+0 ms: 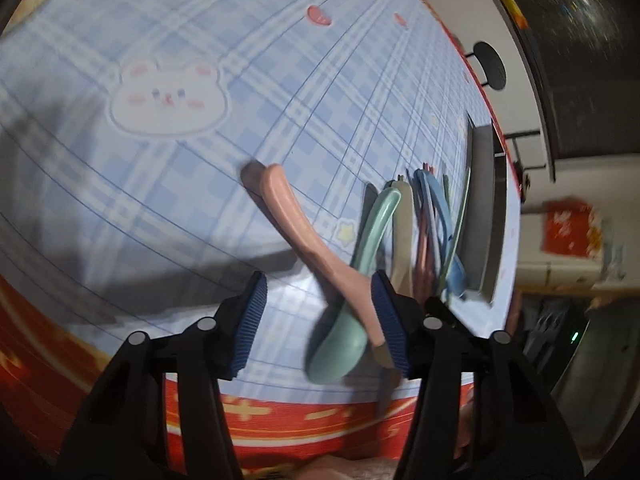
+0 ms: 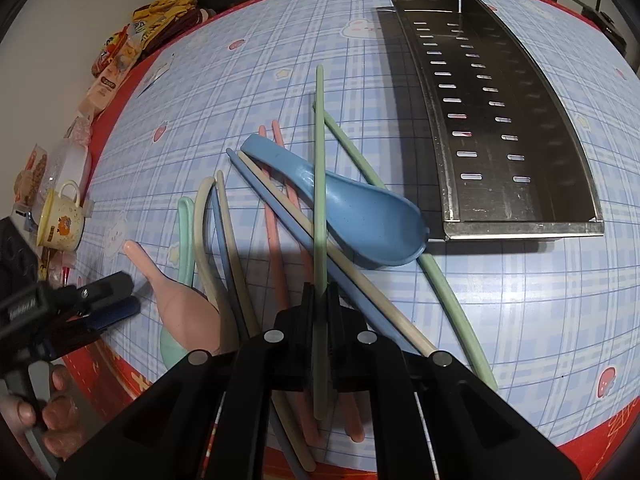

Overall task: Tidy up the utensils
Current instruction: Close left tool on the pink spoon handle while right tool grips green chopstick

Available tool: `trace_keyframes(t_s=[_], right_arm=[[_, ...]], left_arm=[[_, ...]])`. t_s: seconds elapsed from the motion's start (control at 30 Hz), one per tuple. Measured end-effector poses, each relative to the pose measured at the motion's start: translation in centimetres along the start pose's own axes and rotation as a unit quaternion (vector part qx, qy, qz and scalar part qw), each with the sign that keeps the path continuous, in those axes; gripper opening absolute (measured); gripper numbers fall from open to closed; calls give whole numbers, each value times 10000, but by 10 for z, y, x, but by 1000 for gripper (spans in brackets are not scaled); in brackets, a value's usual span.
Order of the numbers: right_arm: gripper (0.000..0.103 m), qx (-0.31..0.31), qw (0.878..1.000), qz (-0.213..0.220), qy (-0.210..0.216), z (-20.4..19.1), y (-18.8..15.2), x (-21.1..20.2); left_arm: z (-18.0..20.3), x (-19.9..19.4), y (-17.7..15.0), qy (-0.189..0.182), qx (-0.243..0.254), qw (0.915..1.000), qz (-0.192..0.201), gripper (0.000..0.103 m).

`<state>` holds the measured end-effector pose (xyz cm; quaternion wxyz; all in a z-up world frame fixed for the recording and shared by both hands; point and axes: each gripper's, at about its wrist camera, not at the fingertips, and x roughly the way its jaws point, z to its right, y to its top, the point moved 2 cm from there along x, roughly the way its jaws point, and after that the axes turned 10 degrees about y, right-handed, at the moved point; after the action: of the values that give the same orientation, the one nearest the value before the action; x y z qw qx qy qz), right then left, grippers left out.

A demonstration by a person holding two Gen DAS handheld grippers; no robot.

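My right gripper is shut on a green chopstick that runs straight away from it over the pile. Beneath lie a blue spoon, a second green chopstick, and blue, beige and pink chopsticks. A pink spoon rests across a green spoon at the left. My left gripper is open. The pink spoon and green spoon show between its blue pads, close to the right one. In the right wrist view the left gripper hovers just left of the pink spoon.
A perforated steel tray lies at the right of the blue checked tablecloth. A yellow mug and snack packets line the left edge. The red table rim is near. A hand grips the left gripper's handle.
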<state>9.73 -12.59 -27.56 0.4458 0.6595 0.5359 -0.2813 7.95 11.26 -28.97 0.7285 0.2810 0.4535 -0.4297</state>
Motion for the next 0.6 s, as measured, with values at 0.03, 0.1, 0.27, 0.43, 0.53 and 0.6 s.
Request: trace_keyframes(t_s=[0.03, 0.1, 0.27, 0.43, 0.53, 0.6], right_arm=[[7, -10, 10000, 1, 5, 0, 0, 0], [7, -15, 10000, 2, 24, 1, -1, 0], [7, -12, 9999, 5, 115, 3, -2, -1], [7, -38, 9998, 6, 184, 5, -3, -1], [7, -28, 9997, 9, 229, 7, -3, -2], [7, -21, 9997, 12, 255, 7, -3, -2]], left_arm=[[3, 2, 1, -95, -48, 9999, -48, 52], [7, 5, -1, -182, -140, 9996, -146, 49], [15, 13, -1, -52, -220, 9995, -214, 42], [24, 17, 3, 46, -260, 9996, -138, 42], [36, 20, 6, 178, -144, 9997, -21, 42], [42, 21, 8, 252, -88, 9996, 39, 42]])
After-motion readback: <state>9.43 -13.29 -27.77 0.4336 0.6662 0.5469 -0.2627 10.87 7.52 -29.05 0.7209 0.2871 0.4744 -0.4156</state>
